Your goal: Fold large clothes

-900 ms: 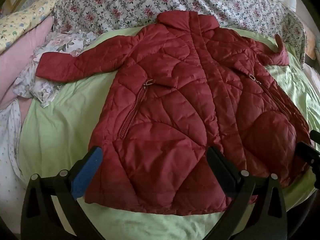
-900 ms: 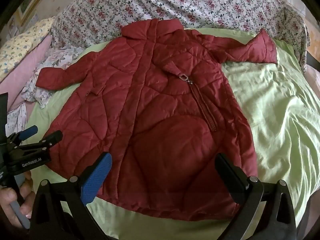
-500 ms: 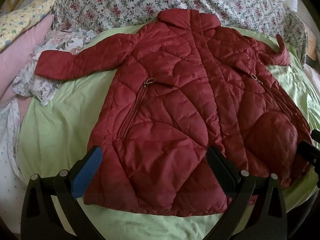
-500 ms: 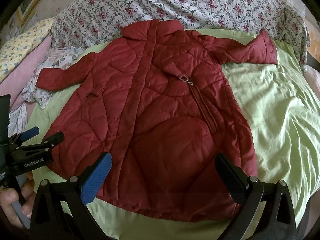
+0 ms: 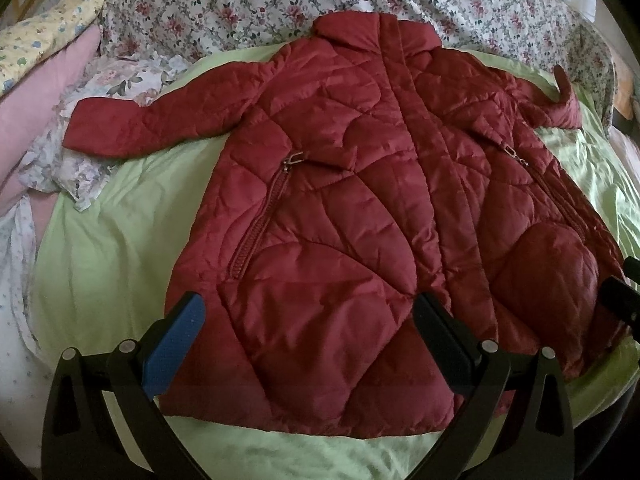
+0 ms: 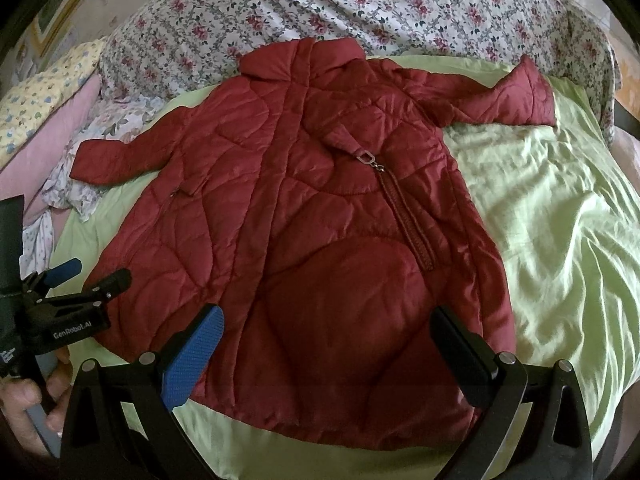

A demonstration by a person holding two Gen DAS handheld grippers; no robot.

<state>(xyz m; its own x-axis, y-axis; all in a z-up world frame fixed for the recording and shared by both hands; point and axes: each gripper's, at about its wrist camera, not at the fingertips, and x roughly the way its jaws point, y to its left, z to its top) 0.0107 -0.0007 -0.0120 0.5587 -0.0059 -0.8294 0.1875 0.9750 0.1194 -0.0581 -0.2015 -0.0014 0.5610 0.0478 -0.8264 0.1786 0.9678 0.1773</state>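
Note:
A dark red quilted coat [image 5: 360, 208] lies flat, front up, on a light green sheet, collar far from me and both sleeves spread out sideways. It also shows in the right wrist view [image 6: 304, 220]. My left gripper [image 5: 308, 332] is open and empty, hovering over the coat's lower left hem. My right gripper [image 6: 328, 344] is open and empty over the lower right hem. The left gripper also shows at the left edge of the right wrist view [image 6: 86, 274], beside the hem's corner.
The green sheet [image 6: 560, 220] covers the bed. A floral bedcover [image 5: 280, 4] is heaped behind the collar. Pink and patterned pillows and loose floral cloth [image 5: 72, 152] lie at the left, under the left sleeve's cuff.
Both grippers have drifted very slightly; the coat sits a touch higher in the left view. Nothing was grasped and the coat has not moved.

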